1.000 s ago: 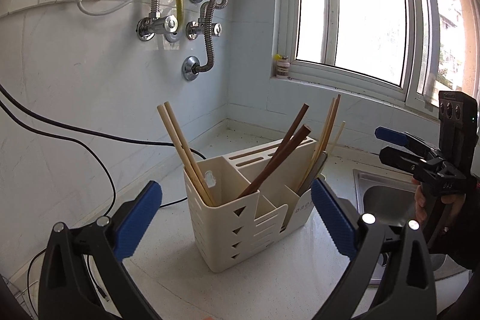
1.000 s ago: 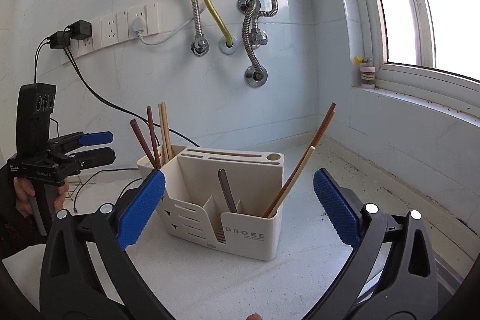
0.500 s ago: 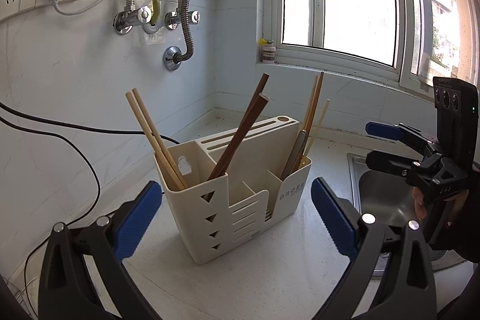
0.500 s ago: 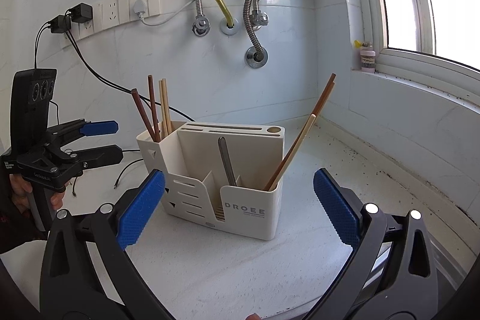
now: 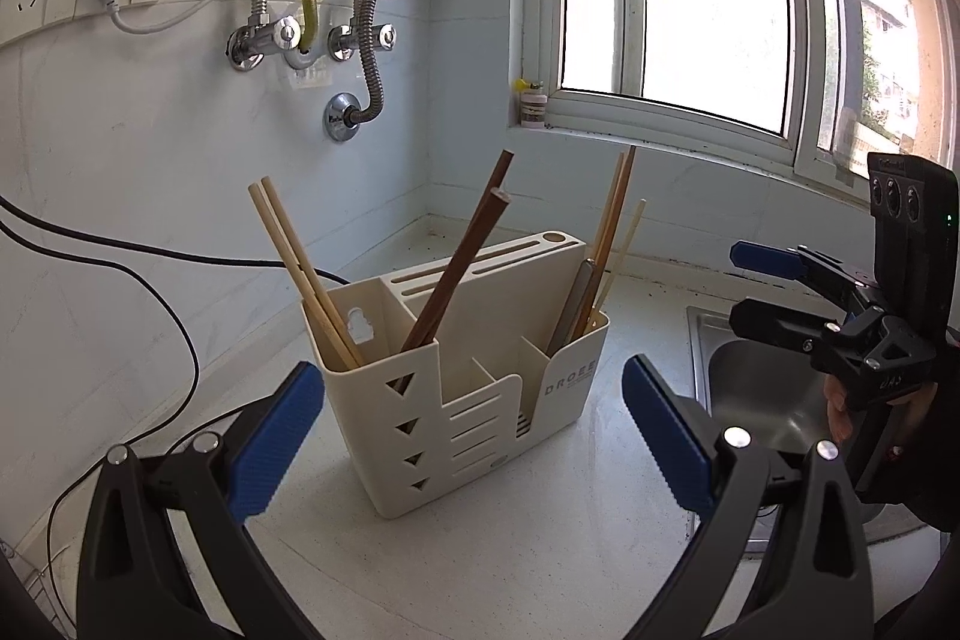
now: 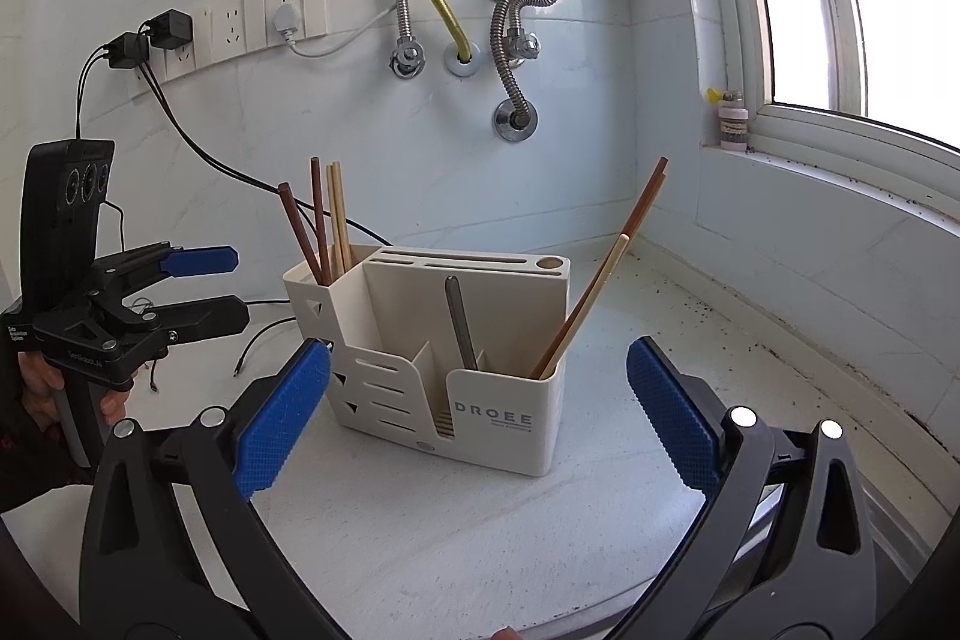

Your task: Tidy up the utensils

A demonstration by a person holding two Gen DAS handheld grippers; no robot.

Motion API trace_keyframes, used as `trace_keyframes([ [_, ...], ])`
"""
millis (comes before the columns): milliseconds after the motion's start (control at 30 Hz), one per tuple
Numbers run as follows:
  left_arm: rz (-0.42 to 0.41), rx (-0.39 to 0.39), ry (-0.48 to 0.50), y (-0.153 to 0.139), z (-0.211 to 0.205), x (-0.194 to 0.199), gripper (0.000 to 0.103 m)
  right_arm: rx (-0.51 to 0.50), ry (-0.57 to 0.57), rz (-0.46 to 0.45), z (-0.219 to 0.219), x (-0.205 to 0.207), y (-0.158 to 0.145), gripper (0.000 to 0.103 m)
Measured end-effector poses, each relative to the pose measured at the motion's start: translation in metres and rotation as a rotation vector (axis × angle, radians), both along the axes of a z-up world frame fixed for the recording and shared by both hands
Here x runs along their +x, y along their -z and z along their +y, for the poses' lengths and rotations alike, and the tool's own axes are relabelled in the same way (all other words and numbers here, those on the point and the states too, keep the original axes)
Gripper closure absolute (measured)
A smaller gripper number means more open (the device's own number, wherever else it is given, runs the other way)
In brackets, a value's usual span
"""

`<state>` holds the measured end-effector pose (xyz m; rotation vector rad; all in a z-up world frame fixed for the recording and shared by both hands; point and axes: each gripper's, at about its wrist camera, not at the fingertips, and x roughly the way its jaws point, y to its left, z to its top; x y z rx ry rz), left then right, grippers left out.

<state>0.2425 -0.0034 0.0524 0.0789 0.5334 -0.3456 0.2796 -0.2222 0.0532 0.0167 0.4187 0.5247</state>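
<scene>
Holder with near-upright chopsticks stands on the tabletop straight ahead of both grippers, left slightly nearer than right, fingers released, empty.

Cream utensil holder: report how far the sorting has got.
Already in: the cream plastic utensil holder on the white counter holds dark brown chopsticks and light bamboo chopsticks in its end slot, a grey metal handle in the middle, and more long wooden chopsticks at the other end. In hand: nothing; left gripper and right gripper are open. Left: possibly grouping the mixed pairs.
</scene>
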Motion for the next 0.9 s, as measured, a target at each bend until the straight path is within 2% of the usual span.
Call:
trace_keyframes([
  [900,-0.002,-0.003,-0.001,-0.0045,-0.0042,-0.0086,0.005,-0.008,-0.011,0.007,-0.0009,-0.0068,-0.0003,0.008],
])
